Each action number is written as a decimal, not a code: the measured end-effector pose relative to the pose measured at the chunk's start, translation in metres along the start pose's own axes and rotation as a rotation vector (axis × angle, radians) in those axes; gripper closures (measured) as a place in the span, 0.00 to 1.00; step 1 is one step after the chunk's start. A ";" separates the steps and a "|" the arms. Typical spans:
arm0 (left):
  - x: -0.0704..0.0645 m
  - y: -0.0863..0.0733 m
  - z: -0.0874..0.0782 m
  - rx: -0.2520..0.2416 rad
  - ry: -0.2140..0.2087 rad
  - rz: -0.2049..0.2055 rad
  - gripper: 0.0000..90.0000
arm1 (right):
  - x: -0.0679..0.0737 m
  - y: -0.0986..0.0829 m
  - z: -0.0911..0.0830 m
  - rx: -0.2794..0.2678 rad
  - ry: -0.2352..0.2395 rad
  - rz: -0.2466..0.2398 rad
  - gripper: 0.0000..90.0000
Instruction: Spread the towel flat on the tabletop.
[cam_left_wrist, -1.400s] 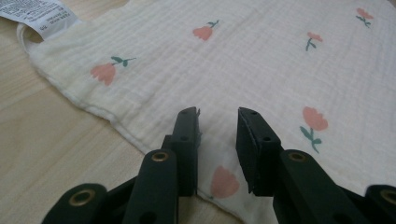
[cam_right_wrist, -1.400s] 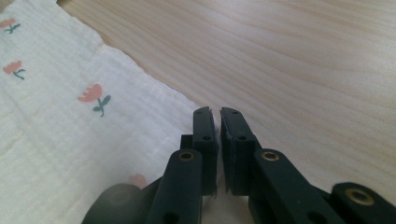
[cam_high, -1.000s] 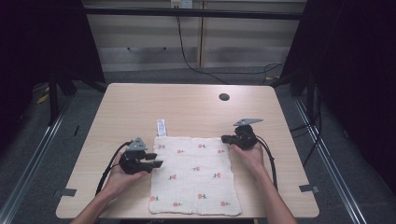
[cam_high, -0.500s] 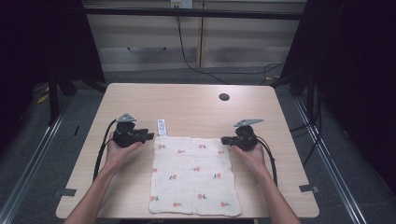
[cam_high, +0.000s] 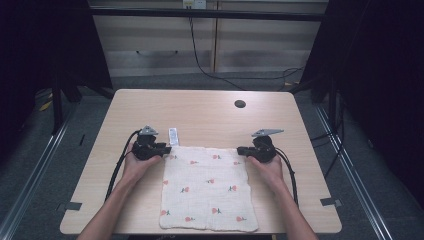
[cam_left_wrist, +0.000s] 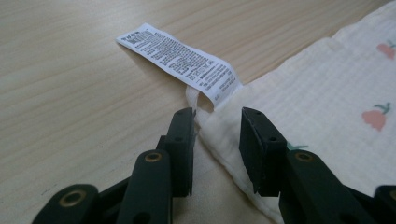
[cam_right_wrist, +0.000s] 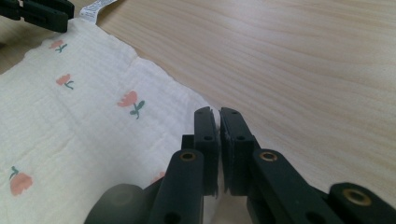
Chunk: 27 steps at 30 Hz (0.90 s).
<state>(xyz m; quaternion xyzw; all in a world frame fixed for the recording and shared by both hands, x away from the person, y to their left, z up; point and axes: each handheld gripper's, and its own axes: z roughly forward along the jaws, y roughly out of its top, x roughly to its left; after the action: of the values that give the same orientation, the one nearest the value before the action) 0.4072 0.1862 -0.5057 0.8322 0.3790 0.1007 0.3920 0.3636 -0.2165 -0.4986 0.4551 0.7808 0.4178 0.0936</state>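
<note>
Left gripper up at the far-left corner of the cloth now, where a second ago it sat lower down along the left edge. Right gripper parked on the far-right corner the whole time. So both far corners lined up for a grab, probably to lift and fold the thing toward the near edge.

Cloth itself lying flat and spread out on the table, near side, care label sticking out from the far-left corner onto bare wood.

Left jaws parted to a moderate gap, straddling the corner hem right below the label, nothing pinched yet. Right gripper jaws pressed almost together, just a sliver between them, right at the cloth's corner; looks clamped on the hem, but hard to say for sure since the jaws hide the fabric edge there.
</note>
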 end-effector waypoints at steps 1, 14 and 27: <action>-0.001 0.000 0.000 0.005 -0.003 0.005 0.73 | 0.000 0.000 0.000 0.000 0.001 0.001 0.96; -0.009 -0.001 0.000 0.020 -0.040 0.062 0.94 | 0.001 -0.001 0.001 0.001 0.007 -0.002 0.96; -0.009 0.004 -0.010 -0.030 -0.076 0.029 0.95 | 0.000 0.002 -0.009 -0.040 0.010 0.005 0.97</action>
<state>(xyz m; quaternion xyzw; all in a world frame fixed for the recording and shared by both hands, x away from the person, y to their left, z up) 0.3987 0.1840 -0.4951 0.8349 0.3501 0.0805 0.4171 0.3602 -0.2213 -0.4909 0.4530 0.7716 0.4357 0.0978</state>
